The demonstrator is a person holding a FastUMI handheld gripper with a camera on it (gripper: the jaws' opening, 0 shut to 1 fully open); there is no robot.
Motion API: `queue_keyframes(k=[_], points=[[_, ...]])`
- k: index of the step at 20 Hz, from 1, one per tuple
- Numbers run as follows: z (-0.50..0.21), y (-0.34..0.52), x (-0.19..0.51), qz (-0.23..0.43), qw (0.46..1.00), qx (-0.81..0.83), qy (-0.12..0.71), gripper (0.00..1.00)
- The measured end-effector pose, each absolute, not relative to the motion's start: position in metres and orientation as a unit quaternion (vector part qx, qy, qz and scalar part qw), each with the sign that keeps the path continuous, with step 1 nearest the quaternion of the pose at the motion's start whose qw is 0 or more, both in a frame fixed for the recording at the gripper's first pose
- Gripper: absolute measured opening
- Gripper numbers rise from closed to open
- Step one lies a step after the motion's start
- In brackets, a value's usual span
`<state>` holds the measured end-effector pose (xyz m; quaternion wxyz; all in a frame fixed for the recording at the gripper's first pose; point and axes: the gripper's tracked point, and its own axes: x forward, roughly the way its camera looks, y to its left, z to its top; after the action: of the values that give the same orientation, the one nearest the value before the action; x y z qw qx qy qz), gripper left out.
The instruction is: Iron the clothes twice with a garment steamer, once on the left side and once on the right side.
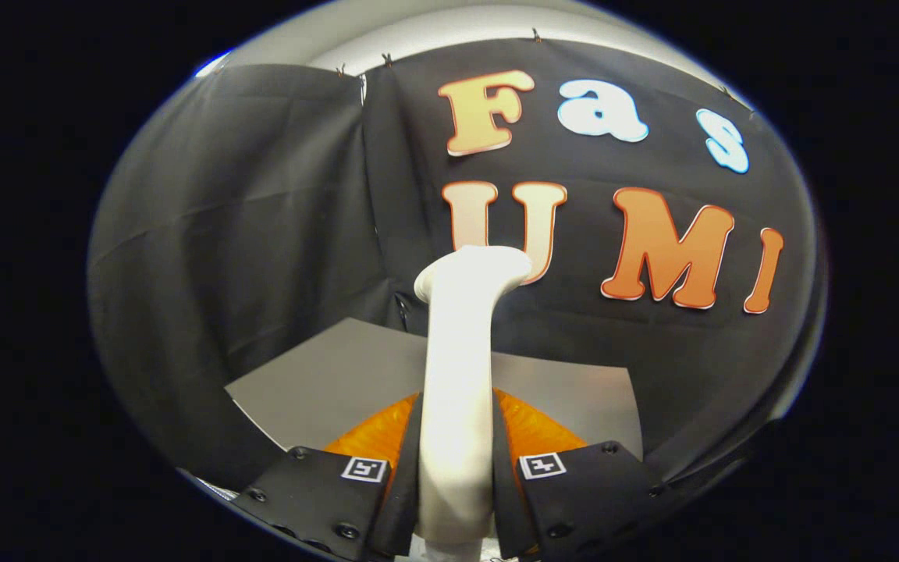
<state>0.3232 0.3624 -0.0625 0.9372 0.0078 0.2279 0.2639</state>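
Note:
A white garment steamer [459, 375] stands upright between my fingers, its handle running up from them and its bent head at the top, in front of the booth wall. My gripper [456, 484] is shut on the steamer's handle, one finger pressed on each side. An orange garment [531, 433] lies on the grey table [340, 375] just ahead of the fingers, showing on both sides of the handle; most of it is hidden behind the steamer and the fingers.
Black cloth walls close the booth behind and to the left of the table. The table's far edge meets the cloth just beyond the steamer.

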Motion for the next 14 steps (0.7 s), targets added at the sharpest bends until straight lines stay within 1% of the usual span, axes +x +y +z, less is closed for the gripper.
queue_keyframes(k=[3,7,10,14], points=[[-0.029,0.346,0.294,0.271,0.943,0.021,0.19,0.47],[0.018,0.308,0.238,0.285,0.95,0.025,0.124,0.47],[0.042,0.279,0.187,0.284,0.953,0.054,0.088,0.47],[0.063,0.243,0.135,0.284,0.955,0.069,0.045,0.47]])
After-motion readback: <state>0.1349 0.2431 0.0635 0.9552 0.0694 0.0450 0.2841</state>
